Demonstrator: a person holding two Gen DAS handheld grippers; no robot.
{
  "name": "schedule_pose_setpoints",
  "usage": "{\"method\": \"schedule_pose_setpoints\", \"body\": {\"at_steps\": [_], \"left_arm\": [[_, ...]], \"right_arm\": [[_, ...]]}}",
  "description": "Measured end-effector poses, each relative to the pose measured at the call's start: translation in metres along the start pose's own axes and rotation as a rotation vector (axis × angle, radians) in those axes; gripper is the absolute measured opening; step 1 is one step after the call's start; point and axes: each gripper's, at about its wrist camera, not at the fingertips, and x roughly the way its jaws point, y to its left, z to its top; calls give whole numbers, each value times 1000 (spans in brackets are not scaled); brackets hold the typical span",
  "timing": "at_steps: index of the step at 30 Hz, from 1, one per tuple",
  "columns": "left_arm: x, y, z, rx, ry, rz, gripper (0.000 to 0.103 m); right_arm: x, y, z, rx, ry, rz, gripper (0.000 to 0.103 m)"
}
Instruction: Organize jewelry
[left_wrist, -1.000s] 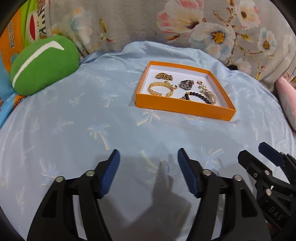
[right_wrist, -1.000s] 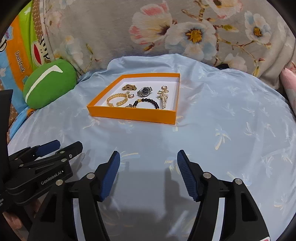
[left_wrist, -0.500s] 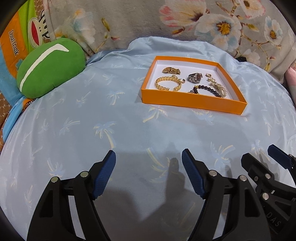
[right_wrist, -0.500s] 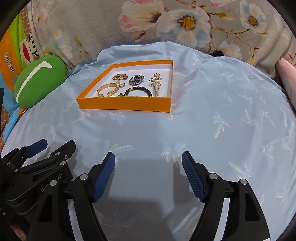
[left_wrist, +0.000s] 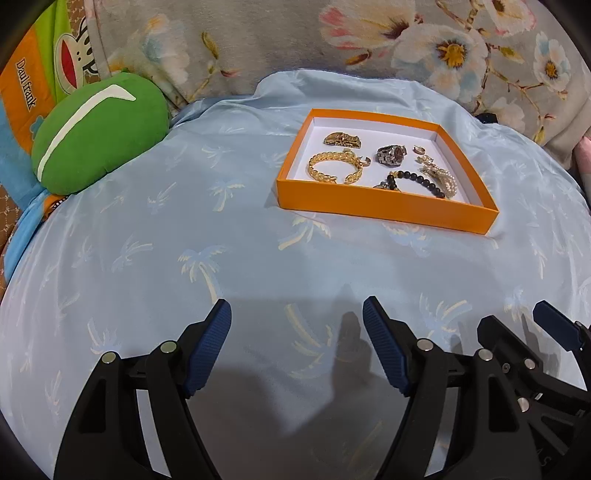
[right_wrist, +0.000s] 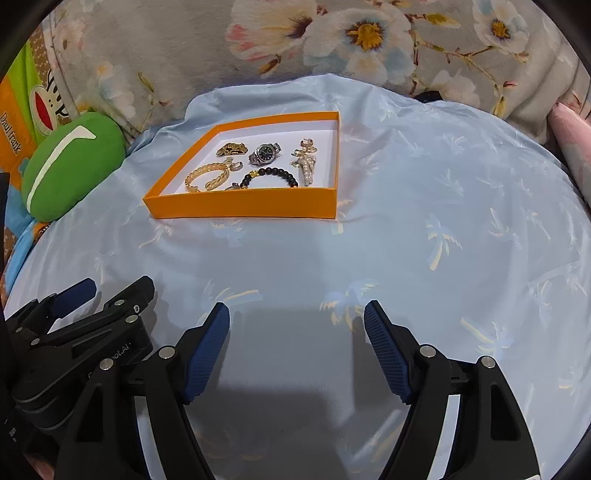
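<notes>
An orange box (left_wrist: 384, 208) with a white inside lies on the blue palm-print sheet, also in the right wrist view (right_wrist: 243, 208). It holds a gold chain bracelet (left_wrist: 334, 168), a silver watch (left_wrist: 391, 153), a black bead bracelet (left_wrist: 415, 179), a pearl piece (left_wrist: 441, 175) and small gold pieces. My left gripper (left_wrist: 297, 347) is open and empty, well short of the box. My right gripper (right_wrist: 297, 347) is open and empty, beside the left one.
A green cushion (left_wrist: 98, 133) lies at the left. A flowered blanket (left_wrist: 369, 44) rises behind the box. A pink cushion (right_wrist: 572, 136) sits at the far right. Bare blue sheet (right_wrist: 443, 240) lies between grippers and box.
Both grippers have drawn back and tilted a little, so the box sits slightly farther and higher in both views. Both stay open and empty.
</notes>
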Motion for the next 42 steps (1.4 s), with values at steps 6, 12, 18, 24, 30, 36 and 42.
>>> {"method": "schedule_pose_setpoints", "body": {"at_steps": [6,12,18,24,30,36,42], "left_arm": [[16,-4,15,-1,15,-25,71],[26,-12,25,21,19,-25,71],[25,-11,25,16,15,-34,71],[25,-11,24,16,15,-33,71],[25,-11,24,21,13,-22,72],[24,-15,24,42,6,28,72],[24,-15,24,44,6,34,72]], "right_arm": [[18,-4,20,-21,11,-3,74],[30,-10,28,-2,35,-13,74],[32,-10,27,0,44,-17,74],[33,-11,27,0,42,-21,74],[33,-9,26,-5,39,-40,74],[33,-7,26,-10,40,-64,74],[32,-6,26,-16,36,-72,74]]}}
